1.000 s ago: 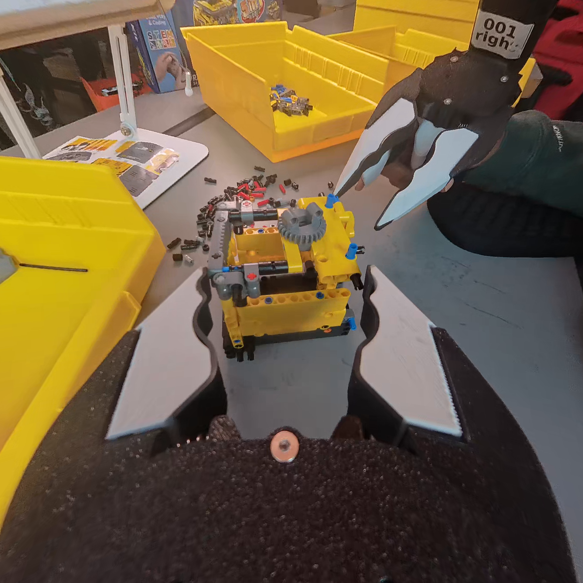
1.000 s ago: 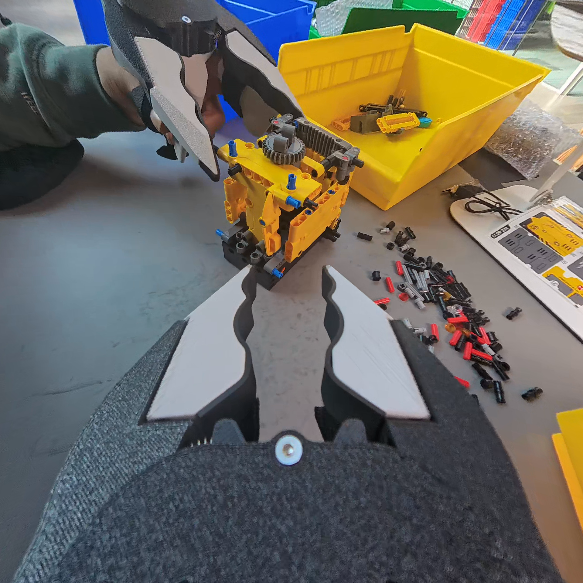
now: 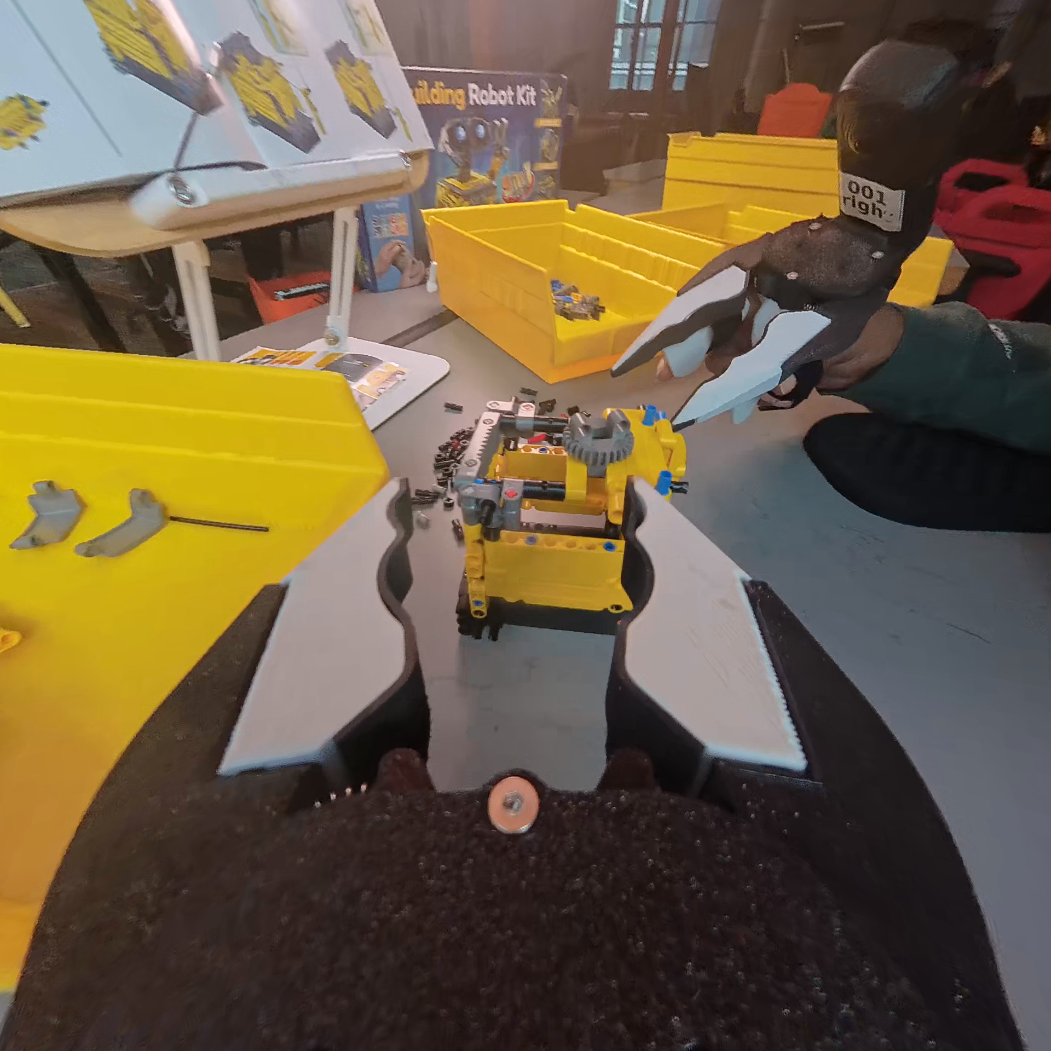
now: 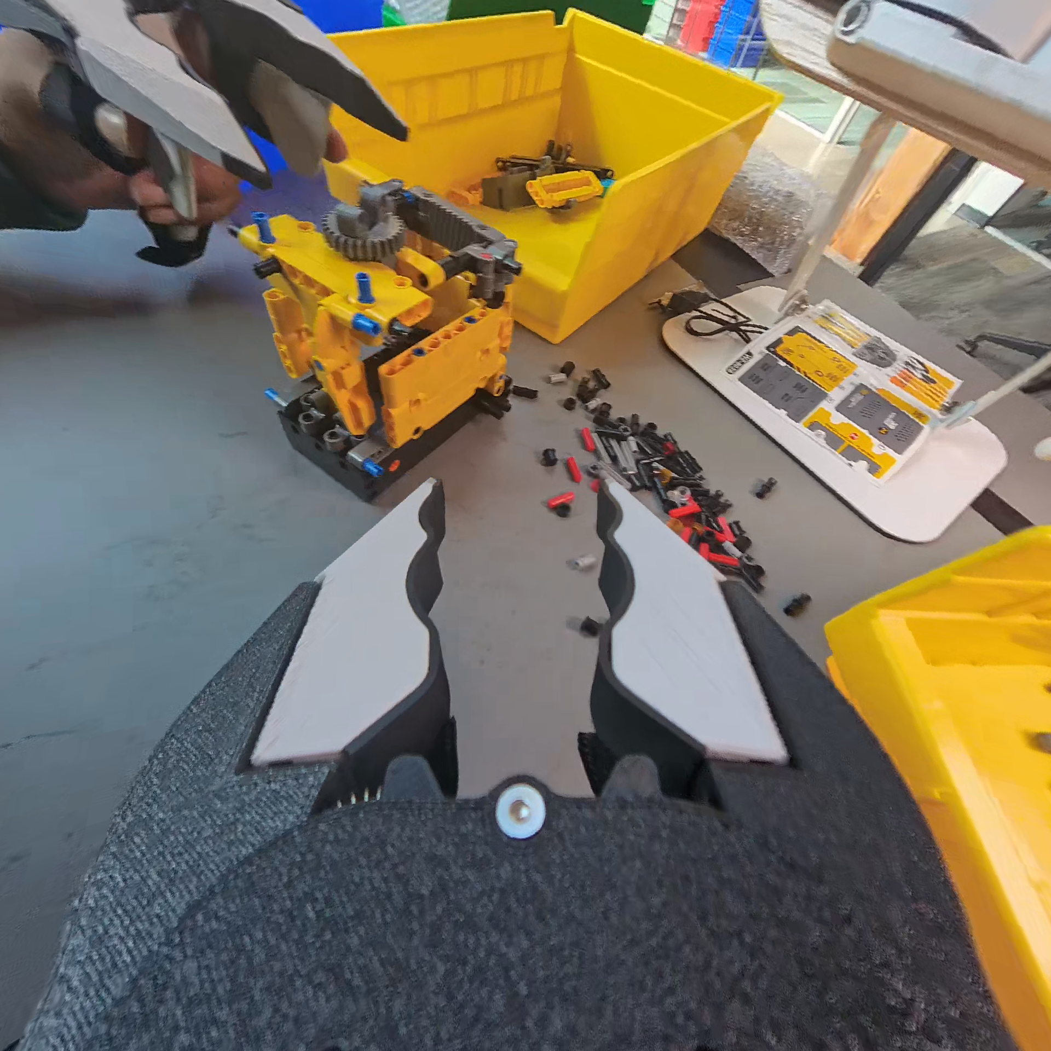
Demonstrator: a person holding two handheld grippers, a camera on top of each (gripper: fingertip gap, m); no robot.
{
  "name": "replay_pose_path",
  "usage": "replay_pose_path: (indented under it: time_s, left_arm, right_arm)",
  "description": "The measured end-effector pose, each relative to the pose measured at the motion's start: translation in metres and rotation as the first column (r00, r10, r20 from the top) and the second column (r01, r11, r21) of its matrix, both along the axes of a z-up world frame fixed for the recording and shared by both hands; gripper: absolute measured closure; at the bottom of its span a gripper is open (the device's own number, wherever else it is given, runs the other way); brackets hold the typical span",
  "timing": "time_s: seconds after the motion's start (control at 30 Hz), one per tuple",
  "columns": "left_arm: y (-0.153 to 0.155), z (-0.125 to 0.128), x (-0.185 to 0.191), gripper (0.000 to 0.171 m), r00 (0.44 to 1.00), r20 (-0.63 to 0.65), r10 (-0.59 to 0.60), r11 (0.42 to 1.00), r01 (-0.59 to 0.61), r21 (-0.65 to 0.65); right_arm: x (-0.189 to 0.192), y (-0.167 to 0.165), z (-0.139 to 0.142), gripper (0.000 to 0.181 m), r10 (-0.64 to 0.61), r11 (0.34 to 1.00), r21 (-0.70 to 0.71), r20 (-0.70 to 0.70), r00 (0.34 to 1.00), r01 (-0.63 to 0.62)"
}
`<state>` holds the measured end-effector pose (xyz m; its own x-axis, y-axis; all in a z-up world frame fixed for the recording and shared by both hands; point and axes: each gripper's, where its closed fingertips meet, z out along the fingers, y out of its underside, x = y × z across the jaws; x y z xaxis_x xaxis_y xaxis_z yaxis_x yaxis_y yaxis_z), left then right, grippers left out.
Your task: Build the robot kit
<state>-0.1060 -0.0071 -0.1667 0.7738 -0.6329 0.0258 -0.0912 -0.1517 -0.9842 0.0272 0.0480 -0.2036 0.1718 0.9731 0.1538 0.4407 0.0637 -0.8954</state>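
Note:
A half-built yellow and black brick model (image 3: 546, 546) with a grey gear on top stands on the grey table; it also shows in the right wrist view (image 4: 392, 341). My left gripper (image 3: 514, 489) is open and empty, hanging just above and behind the model, its fingers to either side of it. From the right wrist view the left gripper (image 4: 332, 159) is clear of the model. My right gripper (image 4: 520, 483) is open and empty, low over the table between the model and a scatter of small black and red pins (image 4: 654, 478). In the left wrist view the right gripper (image 3: 645, 398) is by the model's far right corner.
A yellow bin (image 4: 625, 256) with some parts stands behind the model. Another yellow bin (image 3: 170, 432) holds two grey pieces (image 3: 119, 529). A third bin (image 3: 512, 284) is at the back. A picture sheet lies on a white stand base (image 4: 938, 489). A person's sleeve (image 3: 955, 369) rests at right.
My left gripper has lifted and tilted back, still straddling the model. My right gripper has shifted right toward the loose pins and opened slightly wider.

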Motion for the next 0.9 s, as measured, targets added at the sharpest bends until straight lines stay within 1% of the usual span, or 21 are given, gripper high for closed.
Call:
replay_pose_path:
  time_s: [0.1, 0.2, 0.3, 0.4, 0.53, 0.57, 0.63, 0.67, 0.7, 0.73, 0.77, 0.8, 0.9]
  left_arm:
    - [-0.002, 0.011, -0.012, 0.106, 0.997, 0.029, 0.073, 0.996, -0.074, 0.040]
    - [-0.009, 0.008, -0.008, 0.105, 0.997, -0.019, 0.069, 0.996, -0.068, 0.049]
    - [-0.014, 0.000, 0.000, 0.096, 0.998, -0.055, 0.024, 1.000, -0.023, 0.022]
    - [-0.016, -0.013, 0.008, 0.083, 0.998, -0.065, -0.018, 0.999, 0.016, -0.038]
    - [-0.010, -0.027, 0.014, 0.080, 0.997, -0.078, -0.016, 0.997, 0.010, -0.077]
    - [-0.009, -0.029, 0.016, 0.080, 0.997, -0.074, -0.017, 0.996, 0.011, -0.085]
    - [-0.005, -0.033, 0.019, 0.088, 0.997, -0.079, -0.009, 0.995, 0.002, -0.096]
    - [-0.004, -0.032, 0.020, 0.097, 0.997, -0.081, -0.008, 0.995, 0.000, -0.096]
    - [-0.002, -0.032, 0.019, 0.108, 0.996, -0.092, 0.013, 0.996, -0.021, -0.086]
    - [0.001, -0.032, 0.015, 0.116, 0.993, -0.108, 0.046, 0.996, -0.054, -0.075]
    - [0.003, -0.032, 0.013, 0.115, 0.991, -0.119, 0.066, 0.995, -0.074, -0.068]
    - [0.003, -0.031, 0.012, 0.110, 0.992, -0.107, 0.066, 0.995, -0.073, -0.062]
    - [0.003, -0.014, 0.006, 0.105, 0.995, -0.037, 0.093, 0.996, -0.093, -0.005]
  right_arm:
    - [0.014, 0.027, 0.000, 0.130, -0.089, 0.995, -0.040, -0.013, 0.996, 0.089]
    - [0.026, 0.048, -0.006, 0.138, -0.169, 0.984, -0.056, 0.009, 0.986, 0.169]
    - [0.036, 0.063, -0.014, 0.144, -0.224, 0.973, -0.049, 0.043, 0.974, 0.226]
    - [0.043, 0.071, -0.013, 0.144, -0.252, 0.965, -0.071, 0.021, 0.968, 0.253]
    - [0.045, 0.075, -0.010, 0.144, -0.263, 0.960, -0.109, -0.033, 0.964, 0.258]
    - [0.044, 0.075, -0.010, 0.144, -0.263, 0.960, -0.116, -0.039, 0.964, 0.257]
    - [0.042, 0.074, -0.012, 0.144, -0.252, 0.961, -0.127, -0.049, 0.966, 0.245]
    - [0.040, 0.072, -0.012, 0.144, -0.244, 0.963, -0.130, -0.054, 0.968, 0.236]
    - [0.038, 0.070, -0.012, 0.144, -0.235, 0.966, -0.130, -0.063, 0.970, 0.225]
    - [0.037, 0.069, -0.011, 0.144, -0.227, 0.967, -0.130, -0.072, 0.971, 0.217]
    - [0.035, 0.068, -0.009, 0.144, -0.223, 0.969, -0.131, -0.084, 0.971, 0.211]
    - [0.034, 0.068, -0.007, 0.144, -0.220, 0.970, -0.131, -0.098, 0.971, 0.206]
    - [0.033, 0.073, 0.009, 0.144, -0.236, 0.969, -0.109, -0.167, 0.957, 0.220]
